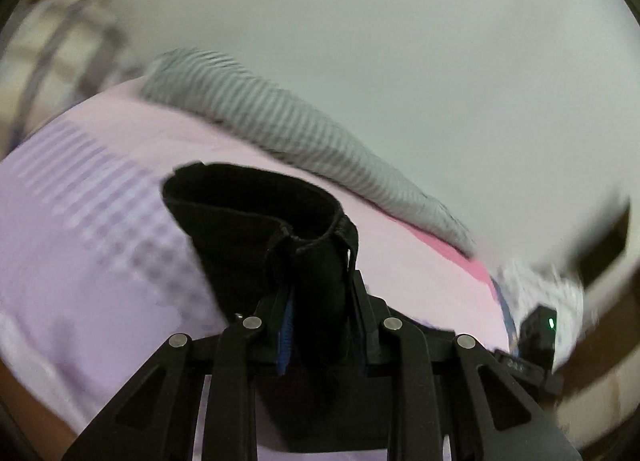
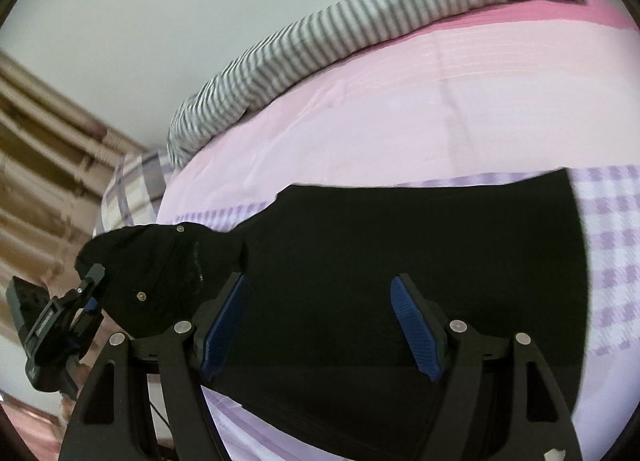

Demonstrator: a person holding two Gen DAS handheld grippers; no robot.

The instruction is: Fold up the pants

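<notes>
Black pants [image 2: 380, 261] lie spread on a pink and lilac checked bed sheet [image 2: 400, 121]. My left gripper [image 1: 320, 281] is shut on a bunched end of the black pants [image 1: 256, 213] and holds it lifted off the sheet [image 1: 100, 221]. That gripper also shows in the right wrist view [image 2: 86, 301] at the left, clamped on the raised waistband end with its metal studs. My right gripper [image 2: 318, 285] is open, its blue pads [image 2: 416, 325] apart, just above the flat middle of the pants and holding nothing.
A grey striped rolled blanket [image 2: 320, 37] lies along the far side of the bed against a pale wall; it also shows in the left wrist view [image 1: 300, 133]. A plaid pillow [image 2: 132, 189] sits at the left end. Wooden furniture [image 2: 40, 141] stands beyond the bed.
</notes>
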